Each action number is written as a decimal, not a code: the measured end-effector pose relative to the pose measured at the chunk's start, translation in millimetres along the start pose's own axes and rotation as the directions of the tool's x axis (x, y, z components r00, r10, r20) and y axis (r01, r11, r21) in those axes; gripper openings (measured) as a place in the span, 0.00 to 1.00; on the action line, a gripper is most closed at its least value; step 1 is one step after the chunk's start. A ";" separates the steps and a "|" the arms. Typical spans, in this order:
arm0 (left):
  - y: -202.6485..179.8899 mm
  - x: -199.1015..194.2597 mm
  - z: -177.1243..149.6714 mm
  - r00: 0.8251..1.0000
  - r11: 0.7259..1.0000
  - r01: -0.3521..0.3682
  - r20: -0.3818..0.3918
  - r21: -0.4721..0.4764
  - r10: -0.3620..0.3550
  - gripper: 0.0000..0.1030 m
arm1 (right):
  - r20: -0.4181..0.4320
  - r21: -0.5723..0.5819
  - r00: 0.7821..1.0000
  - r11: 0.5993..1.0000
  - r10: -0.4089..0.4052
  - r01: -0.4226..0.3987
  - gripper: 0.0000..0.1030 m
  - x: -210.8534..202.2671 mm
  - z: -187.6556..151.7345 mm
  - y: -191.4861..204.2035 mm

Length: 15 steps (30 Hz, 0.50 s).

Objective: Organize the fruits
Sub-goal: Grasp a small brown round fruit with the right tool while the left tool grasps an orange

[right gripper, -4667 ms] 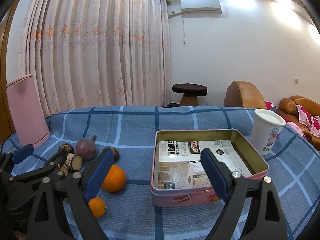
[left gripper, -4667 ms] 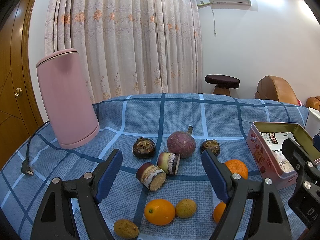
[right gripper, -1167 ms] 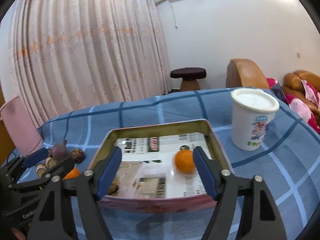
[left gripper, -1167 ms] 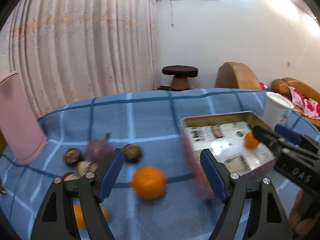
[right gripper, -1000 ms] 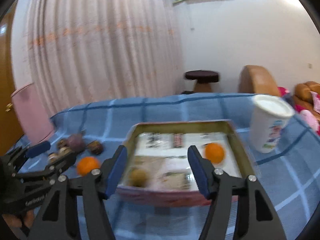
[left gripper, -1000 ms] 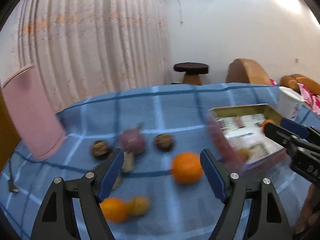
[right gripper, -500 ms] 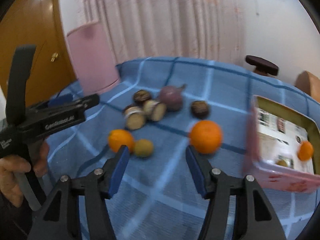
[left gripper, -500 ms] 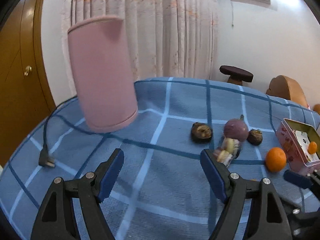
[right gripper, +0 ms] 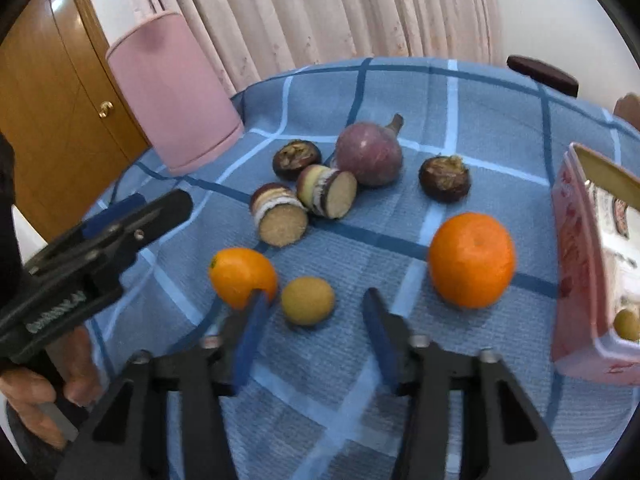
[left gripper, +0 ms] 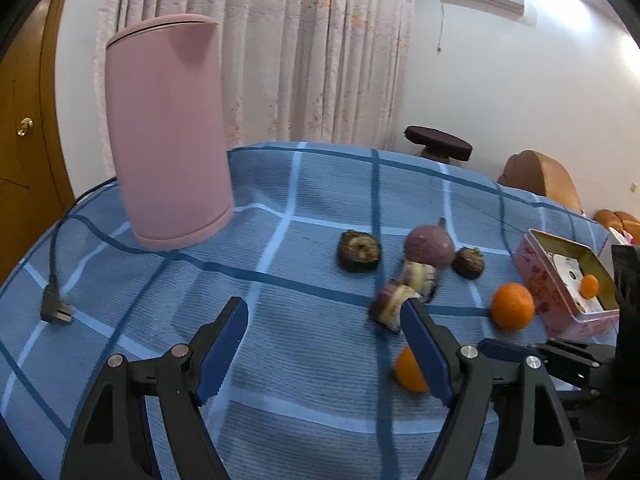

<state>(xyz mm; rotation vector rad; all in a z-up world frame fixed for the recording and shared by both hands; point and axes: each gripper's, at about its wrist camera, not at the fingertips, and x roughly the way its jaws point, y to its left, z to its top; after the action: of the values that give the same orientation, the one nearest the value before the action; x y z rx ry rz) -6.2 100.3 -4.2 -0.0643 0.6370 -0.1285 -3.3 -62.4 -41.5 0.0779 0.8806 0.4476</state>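
In the right wrist view my right gripper (right gripper: 316, 324) is open and empty, just short of a small yellow-brown fruit (right gripper: 307, 301). A small orange (right gripper: 243, 276) lies to its left and a large orange (right gripper: 471, 260) to its right. Behind lie two cut pieces (right gripper: 280, 216), a purple round fruit (right gripper: 368, 155) and two dark fruits (right gripper: 444, 179). The pink tin (right gripper: 576, 264) at the right edge holds a small yellow fruit (right gripper: 626, 323). My left gripper (left gripper: 324, 328) is open and empty over bare cloth, left of the fruits. The tin (left gripper: 560, 300) there holds a small orange (left gripper: 589, 286).
A tall pink kettle (left gripper: 168, 136) stands at the back left with its cord and plug (left gripper: 54, 312) on the blue checked cloth (left gripper: 280, 360). A wooden door (right gripper: 60, 92) is at the left. A stool (left gripper: 438, 146) and sofa stand behind the table.
My right gripper has swung from the tin to the loose fruits and come down close to the small yellow-brown one. My left gripper has swung left toward the kettle side.
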 end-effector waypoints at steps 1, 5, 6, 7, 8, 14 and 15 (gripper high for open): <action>-2.0 0.1 -0.5 1.000 1.000 0.003 -0.004 0.002 -0.003 0.77 | -0.004 0.012 1.000 1.000 0.017 -0.017 0.29 -1.7 -1.4 -1.4; -11.4 0.8 -3.6 0.999 0.999 0.042 -0.024 0.003 -0.042 0.77 | 0.045 -0.001 0.999 1.000 -0.030 0.030 0.29 -16.0 -5.3 -2.1; -14.7 0.9 -4.3 0.998 0.998 0.056 -0.030 0.006 -0.056 0.77 | 0.072 0.003 0.997 1.000 -0.031 0.031 0.29 -23.1 -4.5 -3.5; -18.9 1.7 -4.8 0.997 0.998 0.064 -0.036 0.014 -0.064 0.77 | 0.093 0.009 0.995 1.000 -0.029 0.028 0.29 -29.2 -2.9 -5.4; -25.6 3.4 -6.1 0.997 0.997 0.063 -0.044 0.032 -0.062 0.77 | 0.126 0.018 0.992 1.000 -0.028 0.026 0.29 -38.7 -2.7 -8.2; -58.6 30.4 -13.3 0.988 0.991 0.036 -0.151 0.130 -0.016 0.48 | 0.270 0.017 0.957 0.994 -0.106 0.106 0.29 -79.1 -4.0 -21.3; -61.2 35.0 -13.7 0.985 0.990 0.049 -0.172 0.129 -0.026 0.46 | 0.282 0.019 0.953 0.993 -0.113 0.113 0.29 -83.6 -4.1 -24.3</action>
<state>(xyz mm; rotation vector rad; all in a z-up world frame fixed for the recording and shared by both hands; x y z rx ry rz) 7.4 34.6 -29.8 0.0636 0.7969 -0.2145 -44.0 -119.1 10.7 0.0913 0.6001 0.3181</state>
